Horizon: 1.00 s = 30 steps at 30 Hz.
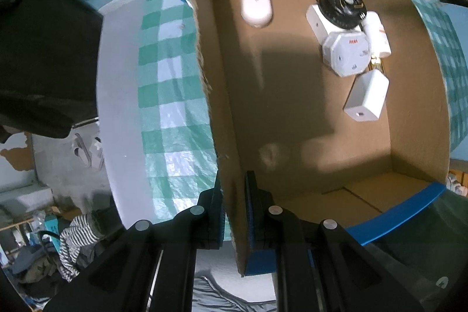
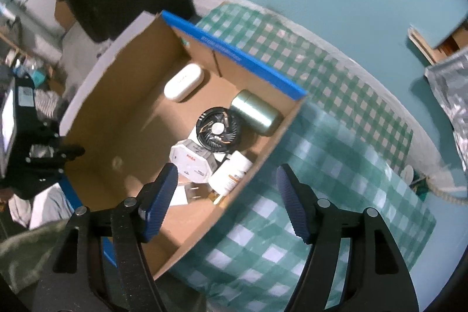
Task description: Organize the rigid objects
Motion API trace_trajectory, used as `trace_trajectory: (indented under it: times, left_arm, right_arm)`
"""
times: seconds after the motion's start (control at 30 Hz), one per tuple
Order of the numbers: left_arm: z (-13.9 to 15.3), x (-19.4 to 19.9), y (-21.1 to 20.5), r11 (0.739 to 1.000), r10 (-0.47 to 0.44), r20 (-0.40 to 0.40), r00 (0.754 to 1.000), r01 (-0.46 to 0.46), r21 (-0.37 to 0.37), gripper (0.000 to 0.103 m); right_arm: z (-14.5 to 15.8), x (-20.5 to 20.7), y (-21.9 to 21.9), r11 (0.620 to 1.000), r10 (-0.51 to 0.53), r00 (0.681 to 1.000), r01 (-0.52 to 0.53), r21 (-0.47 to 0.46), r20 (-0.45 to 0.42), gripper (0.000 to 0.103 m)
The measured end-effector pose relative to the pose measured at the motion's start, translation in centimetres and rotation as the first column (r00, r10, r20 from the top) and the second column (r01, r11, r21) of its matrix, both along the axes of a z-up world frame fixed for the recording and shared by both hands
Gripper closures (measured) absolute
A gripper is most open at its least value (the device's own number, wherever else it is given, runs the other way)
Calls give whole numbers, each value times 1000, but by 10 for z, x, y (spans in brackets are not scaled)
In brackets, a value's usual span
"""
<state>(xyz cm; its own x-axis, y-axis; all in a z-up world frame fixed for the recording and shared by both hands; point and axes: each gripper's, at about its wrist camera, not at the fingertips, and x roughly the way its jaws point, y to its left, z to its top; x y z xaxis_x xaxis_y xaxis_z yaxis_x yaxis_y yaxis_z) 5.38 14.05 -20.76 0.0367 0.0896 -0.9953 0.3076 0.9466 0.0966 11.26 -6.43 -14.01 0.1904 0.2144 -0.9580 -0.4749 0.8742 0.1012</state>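
Note:
An open cardboard box (image 1: 222,113) with blue-edged flaps (image 2: 234,54) stands on a checked cloth. My left gripper (image 1: 234,180) is shut on its side wall, one finger inside and one outside. Inside lie a white oval case (image 1: 256,3) (image 2: 182,82), a green metal can (image 2: 257,111), a black round fan (image 1: 340,6) (image 2: 218,129), a white octagonal box (image 1: 346,50) (image 2: 191,161), a white bottle (image 2: 231,174) and a white charger block (image 1: 367,95). My right gripper (image 2: 226,168) hangs open above the box's near corner, with nothing held between its fingers.
The green-and-white checked cloth (image 2: 336,165) covers a round white table (image 1: 117,95). A silver foil bag (image 2: 450,95) and a rope (image 2: 444,189) lie at the right. A person's dark clothing (image 1: 44,63) is at the left, with striped fabric (image 1: 76,239) below it.

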Motion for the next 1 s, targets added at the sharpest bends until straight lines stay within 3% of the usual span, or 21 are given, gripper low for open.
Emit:
trace_trajectory:
  times: [0.23, 0.3, 0.37, 0.47, 0.57, 0.73, 1.0]
  left_arm:
    - [38, 10, -6, 999, 52, 107, 993, -51, -12, 90]
    - [54, 13, -10, 997, 66, 141, 988, -61, -43, 81]
    - [75, 16, -20, 997, 63, 202, 977, -53, -54, 52]
    - [109, 18, -37, 998, 36, 312, 949, -18, -61, 34]
    - [139, 20, -49, 996, 29, 398, 917, 7, -87, 21]
    - [182, 17, -63, 994, 41, 518, 855, 19, -111, 15]
    - [213, 9, -64, 984, 111, 602, 791, -2, -180, 6]
  right_arm:
    - [44, -13, -34, 991, -134, 987, 133, 22, 89, 28]
    - [56, -17, -44, 985, -173, 977, 172, 25, 121, 27]
    - [69, -21, -54, 977, -213, 965, 211, 26, 154, 27]
    - [89, -27, -67, 964, -264, 942, 262, 36, 207, 27]
    - [106, -35, -80, 951, -308, 916, 306, 48, 255, 27]
    - [131, -49, -98, 927, -373, 868, 368, 79, 328, 26]
    - [155, -66, -120, 890, -452, 801, 437, 132, 392, 24]
